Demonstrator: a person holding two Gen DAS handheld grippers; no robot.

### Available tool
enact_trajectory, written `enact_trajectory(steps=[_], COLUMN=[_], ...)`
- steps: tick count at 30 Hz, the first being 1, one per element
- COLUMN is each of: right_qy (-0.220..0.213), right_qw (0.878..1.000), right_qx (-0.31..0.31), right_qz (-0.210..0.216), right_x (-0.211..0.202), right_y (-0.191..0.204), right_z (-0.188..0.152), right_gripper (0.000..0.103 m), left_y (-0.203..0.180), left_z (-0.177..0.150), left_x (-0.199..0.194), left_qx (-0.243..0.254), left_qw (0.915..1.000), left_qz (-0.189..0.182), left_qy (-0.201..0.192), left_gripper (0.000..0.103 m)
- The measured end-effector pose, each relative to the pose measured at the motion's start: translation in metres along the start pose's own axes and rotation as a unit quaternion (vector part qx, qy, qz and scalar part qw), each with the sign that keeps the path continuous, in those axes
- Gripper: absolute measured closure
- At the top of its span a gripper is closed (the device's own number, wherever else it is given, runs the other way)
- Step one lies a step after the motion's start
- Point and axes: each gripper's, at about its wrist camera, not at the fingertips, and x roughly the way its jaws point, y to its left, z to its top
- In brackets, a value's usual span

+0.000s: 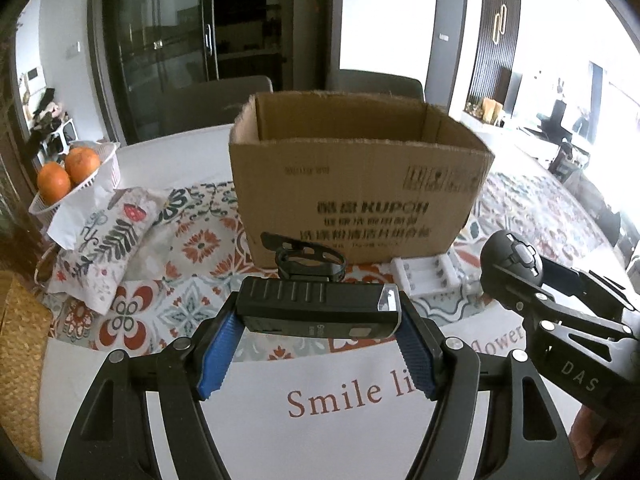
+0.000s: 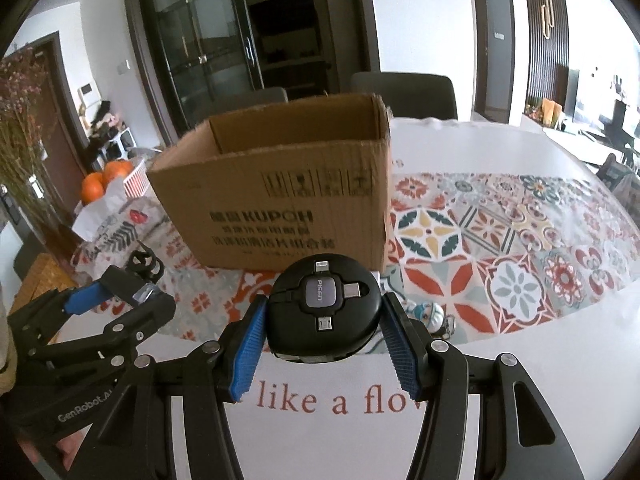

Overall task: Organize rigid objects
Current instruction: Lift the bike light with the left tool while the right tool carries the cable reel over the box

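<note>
My left gripper is shut on a black bike light, held crosswise above the table in front of an open cardboard box. My right gripper is shut on a round black Pisen cable reel, also held before the box. The right gripper and reel show at the right of the left wrist view. The left gripper shows at the left of the right wrist view. A black clamp mount and a white battery holder lie by the box's base.
A white basket with oranges stands at the far left on a folded patterned cloth. A patterned tablecloth covers the table. A small figurine keychain lies near the right gripper. Chairs and a dark cabinet stand behind the box.
</note>
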Motion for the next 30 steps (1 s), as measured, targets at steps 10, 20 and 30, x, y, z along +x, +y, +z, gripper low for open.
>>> enact_trajectory(steps=[10,20,30], right_qy=[-0.031,-0.057,-0.08], right_qw=[0.999,0.998,0.997], right_qx=[-0.012,-0.017,-0.018], right_qz=[0.007,0.01,0.011], right_x=[-0.019,-0.033,-0.043], right_y=[0.01,0.013,0.013], right_z=[0.02,0.043,0.074], right_gripper=[0.046,0.046,0.046], left_y=[0.003,0.003,0.0], left_z=[0.021,0.045,0.078], left_x=[-0.018,-0.03,-0.036], left_qx=[0.006,0.002,0.012], left_qw=[0.9996,0.999,0.9982], left_qz=[0.011,0.005,-0.002], left_qy=[-0.025,-0.044,-0.059], left_gripper=[0.031,0.031,0.031])
